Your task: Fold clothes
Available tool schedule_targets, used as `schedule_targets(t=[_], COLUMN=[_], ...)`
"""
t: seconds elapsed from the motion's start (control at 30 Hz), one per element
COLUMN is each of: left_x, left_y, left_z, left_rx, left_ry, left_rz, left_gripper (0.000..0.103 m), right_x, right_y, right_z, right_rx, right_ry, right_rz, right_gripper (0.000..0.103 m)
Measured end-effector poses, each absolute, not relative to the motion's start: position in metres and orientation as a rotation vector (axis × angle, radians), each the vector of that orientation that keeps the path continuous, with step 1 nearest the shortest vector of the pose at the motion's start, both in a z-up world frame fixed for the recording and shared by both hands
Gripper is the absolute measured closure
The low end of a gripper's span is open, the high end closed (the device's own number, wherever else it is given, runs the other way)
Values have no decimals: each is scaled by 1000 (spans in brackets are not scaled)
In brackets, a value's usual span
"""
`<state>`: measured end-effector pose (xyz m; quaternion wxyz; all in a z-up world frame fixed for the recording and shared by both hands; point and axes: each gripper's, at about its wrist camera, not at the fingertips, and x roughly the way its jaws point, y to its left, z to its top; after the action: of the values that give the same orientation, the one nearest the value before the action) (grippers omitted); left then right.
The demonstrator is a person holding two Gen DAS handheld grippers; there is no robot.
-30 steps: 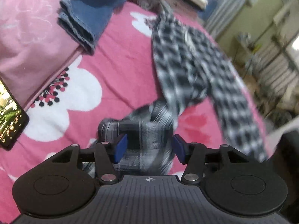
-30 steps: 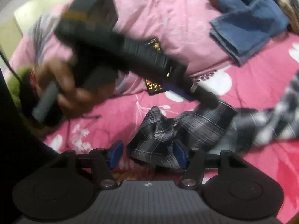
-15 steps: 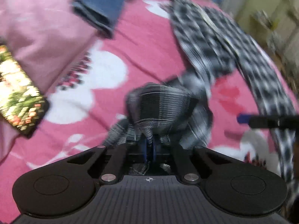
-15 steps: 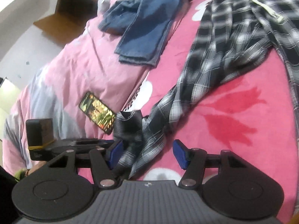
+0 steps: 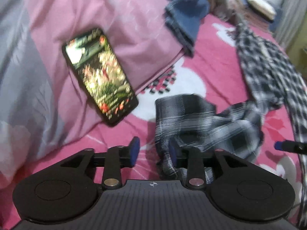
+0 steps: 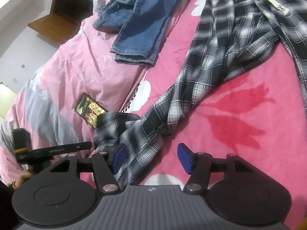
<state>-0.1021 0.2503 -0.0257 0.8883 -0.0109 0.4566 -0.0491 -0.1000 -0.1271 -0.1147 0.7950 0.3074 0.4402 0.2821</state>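
Right wrist: pink bedspread (image 6: 249,153) beside plaid trousers (image 6: 220,57).

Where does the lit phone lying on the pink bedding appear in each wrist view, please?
Left wrist view: the phone lies large, left of centre, above the left gripper.
Right wrist view: it is small at centre left, partly behind the plaid cuff.
Shared landmark: the folded jeans.

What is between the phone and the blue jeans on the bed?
Only bare pink quilt lies between the phone and the folded jeans; the right wrist view shows that stretch best.
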Motion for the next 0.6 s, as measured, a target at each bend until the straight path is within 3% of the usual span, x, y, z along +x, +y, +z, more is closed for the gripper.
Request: schedule_targets(t=[0.07,0.2,0.6], left_x=[-111,-120,-101], left_y=[247,232,152], left_z=[-15,-2,-63], left_rx=[8,62,223], left_ry=[881,790,984], left_rz=[-141,-255,-539], left_gripper=[65,51,43], right_x=[-100,-101,-103], right_y=[-128,-129,-133], right_z=[-115,-115,-115], right_rx=[661,659,664], right_ry=[948,951,959], right_rz=[602,597,579], right_gripper=[41,41,40])
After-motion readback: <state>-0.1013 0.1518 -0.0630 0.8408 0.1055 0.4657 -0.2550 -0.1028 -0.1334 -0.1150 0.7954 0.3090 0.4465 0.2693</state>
